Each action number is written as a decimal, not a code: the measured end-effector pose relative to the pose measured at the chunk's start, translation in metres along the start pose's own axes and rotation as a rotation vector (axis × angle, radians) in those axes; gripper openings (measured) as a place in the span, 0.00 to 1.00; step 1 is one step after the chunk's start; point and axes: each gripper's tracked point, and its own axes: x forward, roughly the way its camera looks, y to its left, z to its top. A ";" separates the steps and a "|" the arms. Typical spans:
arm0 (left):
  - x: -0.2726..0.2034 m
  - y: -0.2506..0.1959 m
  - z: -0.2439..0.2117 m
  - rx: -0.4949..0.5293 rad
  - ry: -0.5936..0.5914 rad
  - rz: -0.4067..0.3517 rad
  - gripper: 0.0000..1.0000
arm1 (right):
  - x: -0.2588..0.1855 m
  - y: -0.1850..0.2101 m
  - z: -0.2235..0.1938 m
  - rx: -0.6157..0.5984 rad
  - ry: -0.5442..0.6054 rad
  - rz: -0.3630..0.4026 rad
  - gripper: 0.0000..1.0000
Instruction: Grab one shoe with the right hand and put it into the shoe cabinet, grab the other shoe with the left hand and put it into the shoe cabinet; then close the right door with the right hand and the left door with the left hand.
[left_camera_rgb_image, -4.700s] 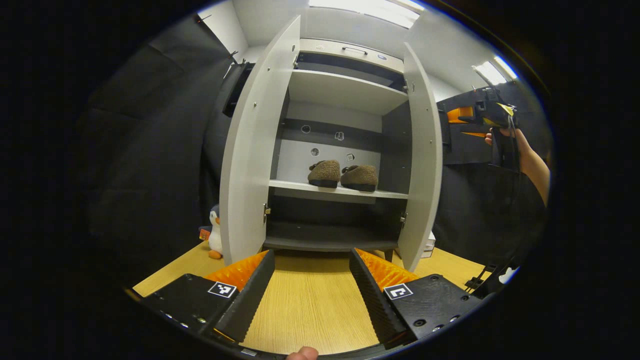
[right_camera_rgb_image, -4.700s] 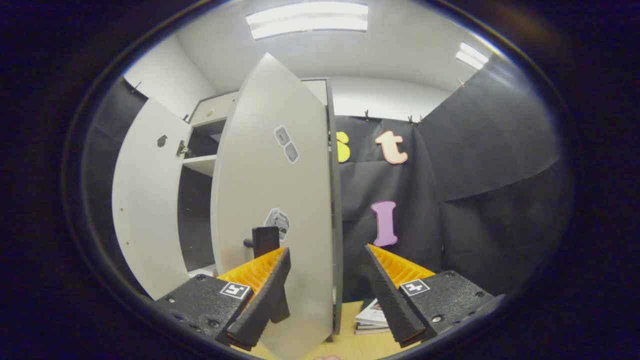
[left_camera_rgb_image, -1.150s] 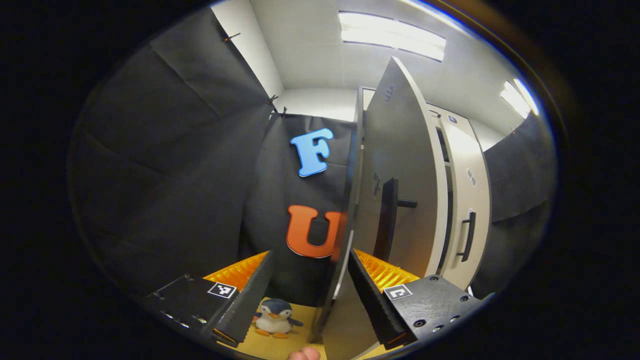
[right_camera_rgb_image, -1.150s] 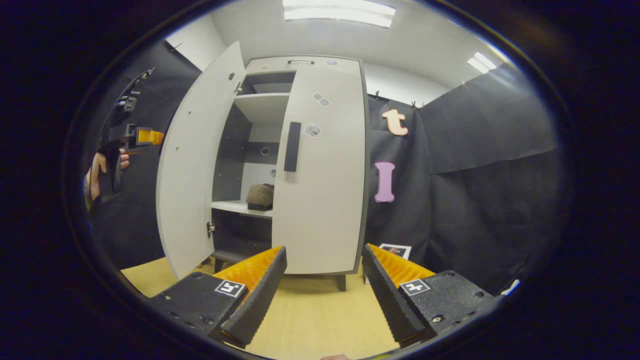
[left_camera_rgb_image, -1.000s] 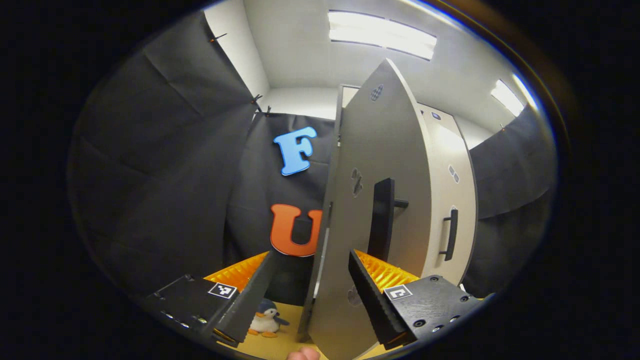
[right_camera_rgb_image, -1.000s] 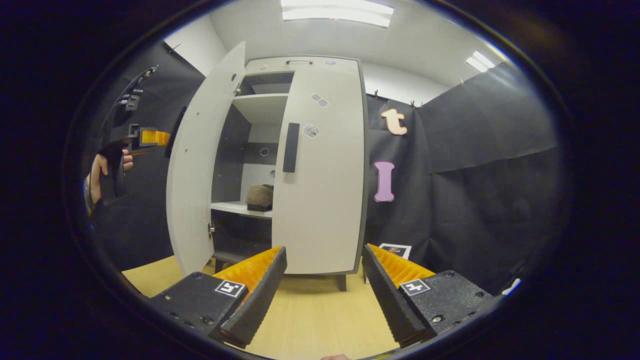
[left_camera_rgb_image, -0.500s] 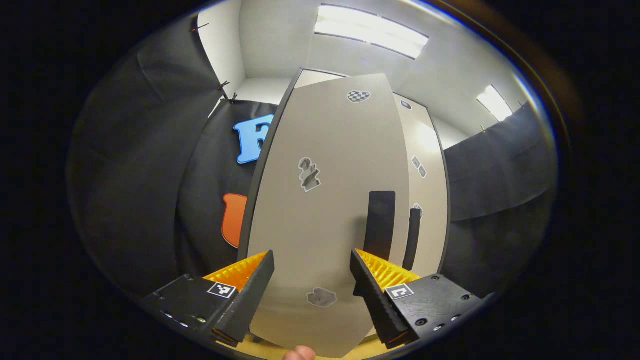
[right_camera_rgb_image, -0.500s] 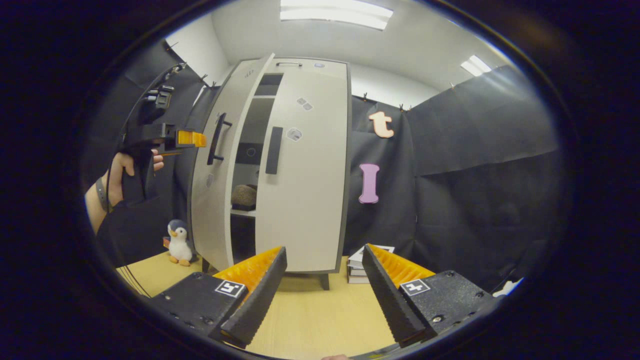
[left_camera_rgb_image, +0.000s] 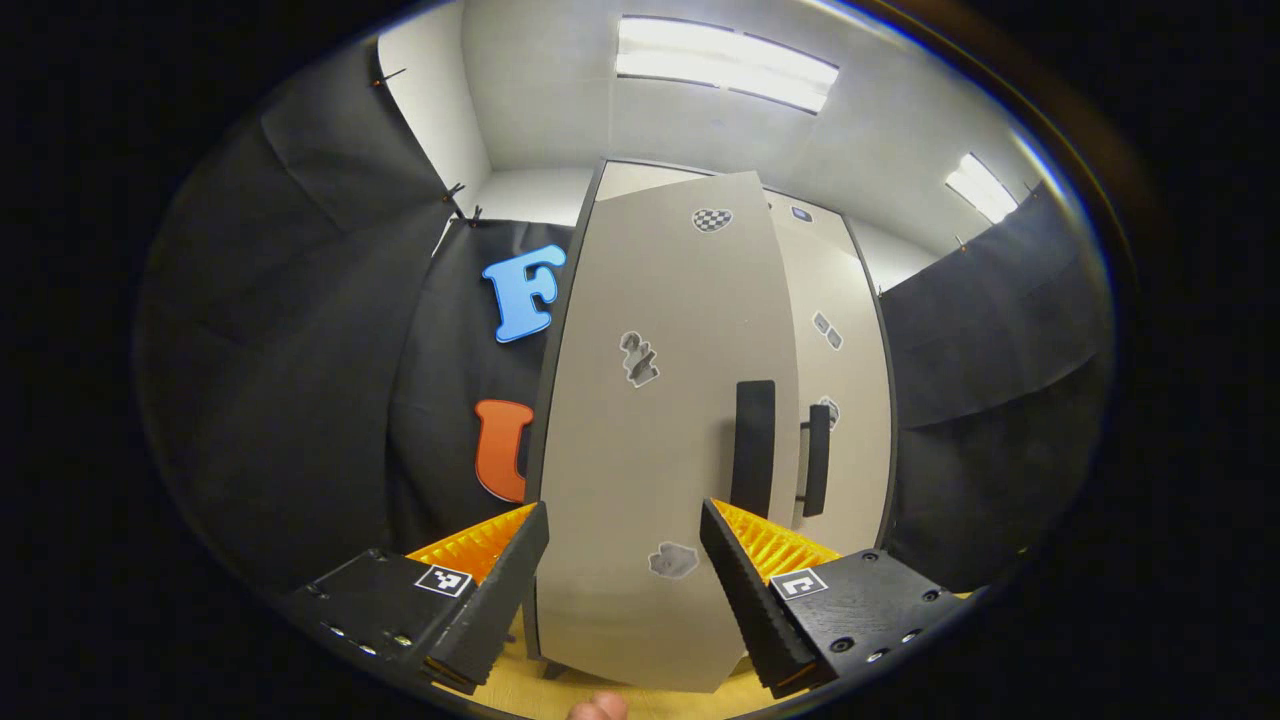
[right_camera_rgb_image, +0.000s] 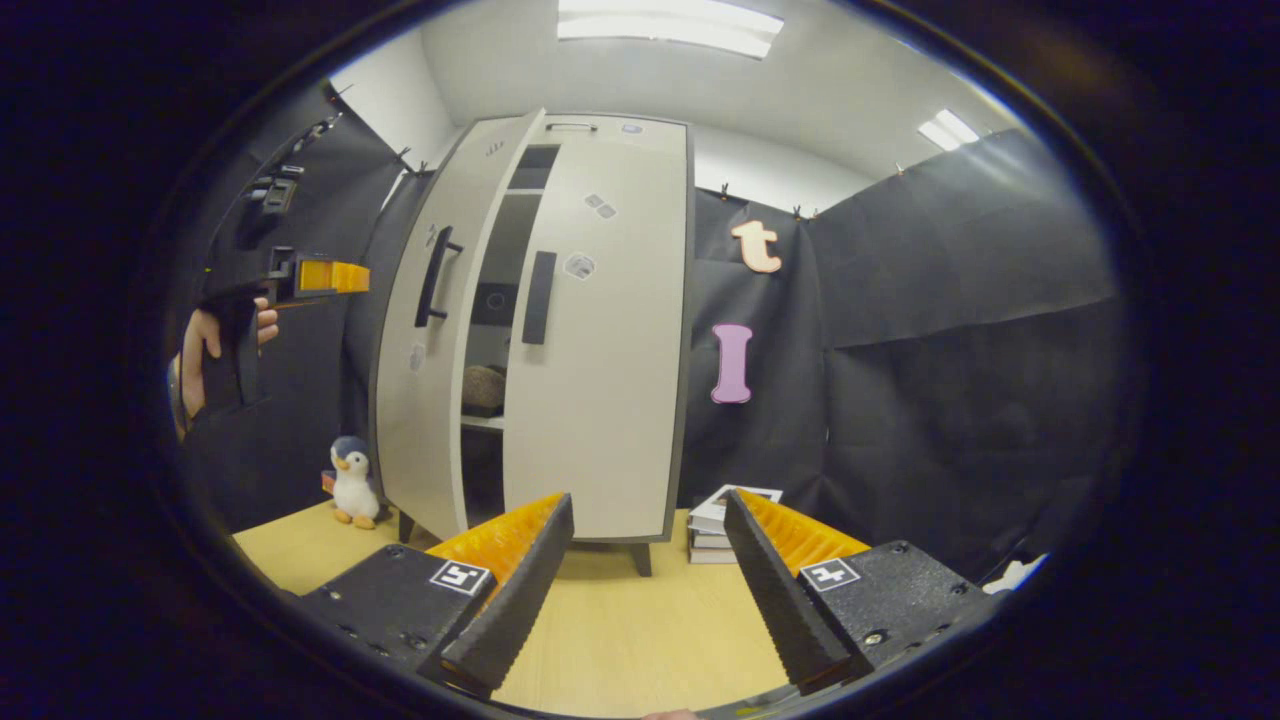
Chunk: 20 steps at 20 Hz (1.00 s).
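Two doors, one nearly shut

Both shoes look stowed: one fuzzy brown slipper (right_camera_rgb_image: 485, 389) sits on the middle shelf of the tall pale grey shoe cabinet (right_camera_rgb_image: 640, 150), seen through the gap, so I'd guess its mate is tucked behind the flat grey right door (right_camera_rgb_image: 600, 400), which sits flush. Left door with the black bar handle (right_camera_rgb_image: 425, 380) hangs slightly ajar. Left gripper (left_camera_rgb_image: 622, 580), fingers spread and empty, faces that door's front, probably to push. Right gripper (right_camera_rgb_image: 648, 585) idles wide open over the light wood floor (right_camera_rgb_image: 630, 640)

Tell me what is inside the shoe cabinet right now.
Through the gap beside the left door, one brown shoe sits on a shelf. The closed right door covers everything else.
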 end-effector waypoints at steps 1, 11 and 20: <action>-0.009 -0.003 -0.006 0.002 0.015 -0.004 0.92 | 0.002 0.004 0.000 0.004 0.001 0.013 0.98; -0.104 -0.047 -0.097 -0.059 0.137 -0.016 0.93 | 0.010 0.034 -0.013 0.013 0.035 0.075 0.98; -0.131 -0.058 -0.137 -0.094 0.210 0.011 0.93 | 0.018 0.031 -0.012 0.028 0.062 0.076 0.98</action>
